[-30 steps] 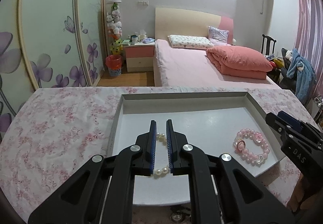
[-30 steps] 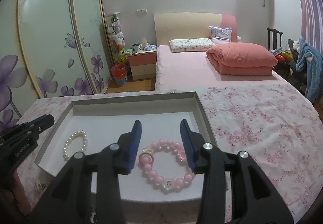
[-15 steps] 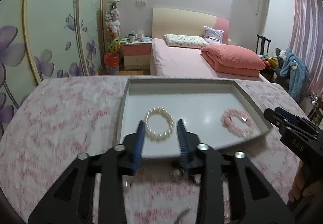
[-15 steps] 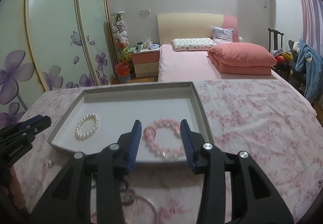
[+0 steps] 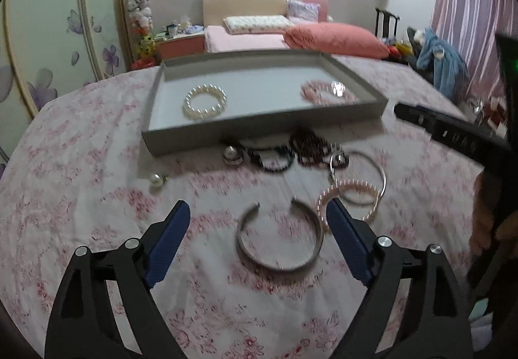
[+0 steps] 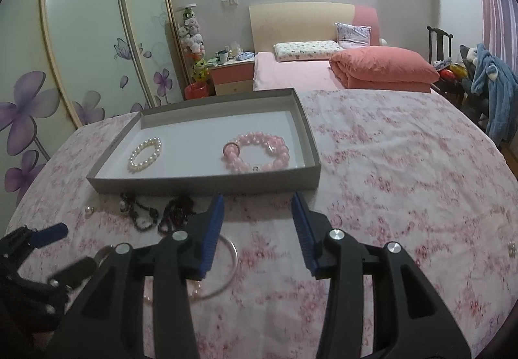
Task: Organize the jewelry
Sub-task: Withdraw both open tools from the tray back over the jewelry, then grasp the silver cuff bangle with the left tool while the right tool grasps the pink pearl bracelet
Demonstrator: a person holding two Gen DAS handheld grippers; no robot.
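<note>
The right hand-held gripper, jaws apart and empty, hangs before the tray holding two bracelets.

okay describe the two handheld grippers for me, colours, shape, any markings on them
Both match: the left gripper and right gripper have matte black angular frames with triangular cut-outs, round silver bolts at the pivots, and two fingers faced with ribbed blue pads. Seen from the left wrist view, the right gripper's side carries small pale lettering, too blurred to read. No cables or sleeves show.
</note>
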